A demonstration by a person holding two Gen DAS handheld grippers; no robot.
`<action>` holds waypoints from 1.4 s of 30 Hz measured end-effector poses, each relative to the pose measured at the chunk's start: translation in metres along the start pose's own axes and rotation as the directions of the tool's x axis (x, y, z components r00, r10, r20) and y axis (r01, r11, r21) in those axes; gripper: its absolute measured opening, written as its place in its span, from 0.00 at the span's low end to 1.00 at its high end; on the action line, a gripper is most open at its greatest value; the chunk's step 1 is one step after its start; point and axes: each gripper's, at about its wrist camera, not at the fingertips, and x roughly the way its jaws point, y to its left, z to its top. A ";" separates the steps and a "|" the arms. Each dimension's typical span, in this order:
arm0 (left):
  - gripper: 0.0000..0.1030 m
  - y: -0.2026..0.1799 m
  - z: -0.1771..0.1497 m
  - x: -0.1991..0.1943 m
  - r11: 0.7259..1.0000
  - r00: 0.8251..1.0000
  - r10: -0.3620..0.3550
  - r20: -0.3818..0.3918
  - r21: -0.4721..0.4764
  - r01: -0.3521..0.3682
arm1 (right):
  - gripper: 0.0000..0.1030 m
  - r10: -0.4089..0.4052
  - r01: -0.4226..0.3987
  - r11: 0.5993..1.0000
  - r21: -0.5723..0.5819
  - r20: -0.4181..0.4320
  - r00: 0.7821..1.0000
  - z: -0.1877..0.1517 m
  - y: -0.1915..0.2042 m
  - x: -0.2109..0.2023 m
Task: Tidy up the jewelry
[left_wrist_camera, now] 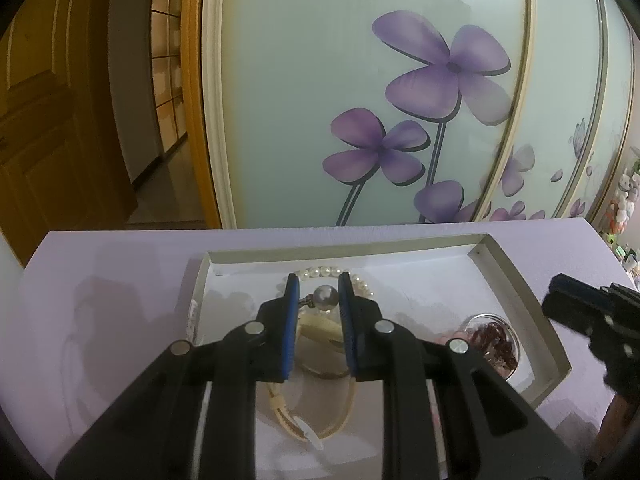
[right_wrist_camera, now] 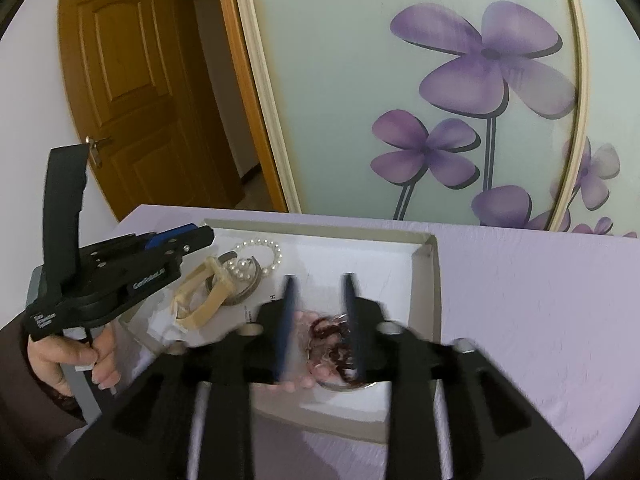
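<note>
Status: I judge the task well advanced. Every piece of jewelry I can see already lies inside the shallow white tray [left_wrist_camera: 516,276], which sits on the lavender table [left_wrist_camera: 120,264] in the lower half of both views. No piece is visible on the bare table outside the tray. What remains, as far as I can judge, is final arrangement within the tray.

Tray contents:
- Pearl bracelet [right_wrist_camera: 264,254], toward the far left part of the tray, just beside a dark metal bangle [right_wrist_camera: 244,294].
- Cream strap piece [right_wrist_camera: 204,300], possibly a watch band, lying against the bangle on its near side.
- A single large grey pearl [left_wrist_camera: 325,296], at centre frame in the left wrist view.
- Small clear glass dish [left_wrist_camera: 496,340] at the lower right of the tray, holding dark red strands and some pink pieces; I cannot identify them further.

Gripper state:
- My left gripper [left_wrist_camera: 319,294] is spread moderately, its jaws framing the grey pearl. I cannot tell whether they touch it. It carries nothing.
- My right gripper [right_wrist_camera: 320,292] is motion-blurred, parted moderately, positioned above the glass dish, and carries nothing.
</note>
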 end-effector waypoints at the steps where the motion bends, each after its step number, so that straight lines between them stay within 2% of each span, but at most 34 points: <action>1: 0.19 0.000 0.000 0.000 1.000 1.000 -0.001 -0.001 0.000 0.001 | 0.38 0.000 0.000 1.000 -0.004 0.003 1.000 0.000 0.001 -0.001; 22: 0.21 -0.015 -0.003 0.012 0.999 0.999 -0.027 -0.029 0.029 0.028 | 0.38 0.043 -0.046 0.996 -0.072 -0.045 0.998 -0.015 0.021 -0.011; 23: 0.22 -0.015 -0.003 0.011 0.999 0.999 -0.027 -0.027 0.029 0.027 | 0.38 0.043 -0.046 0.996 -0.073 -0.047 0.998 -0.015 0.021 -0.010; 25: 0.36 -0.015 -0.002 0.008 0.999 0.999 -0.026 -0.020 0.030 0.026 | 0.38 0.042 -0.045 0.996 -0.073 -0.048 0.998 -0.015 0.021 -0.011; 29: 0.41 -0.013 -0.001 0.001 0.999 1.000 -0.021 -0.004 0.030 0.021 | 0.38 0.041 -0.045 0.996 -0.073 -0.045 0.998 -0.016 0.024 -0.015; 35: 0.49 -0.007 0.000 -0.016 1.000 1.000 -0.005 0.021 0.026 0.004 | 0.44 0.040 -0.042 0.997 -0.071 -0.033 0.999 -0.017 0.026 -0.025; 39: 0.62 0.002 -0.002 -0.037 1.000 0.999 0.005 0.048 0.014 -0.006 | 0.54 0.036 -0.037 0.997 -0.065 -0.017 0.999 -0.019 0.027 -0.035; 42: 0.68 0.009 -0.007 -0.056 1.000 0.997 0.011 0.072 0.012 -0.012 | 0.64 0.035 -0.035 0.998 -0.058 -0.003 0.999 -0.021 0.029 -0.043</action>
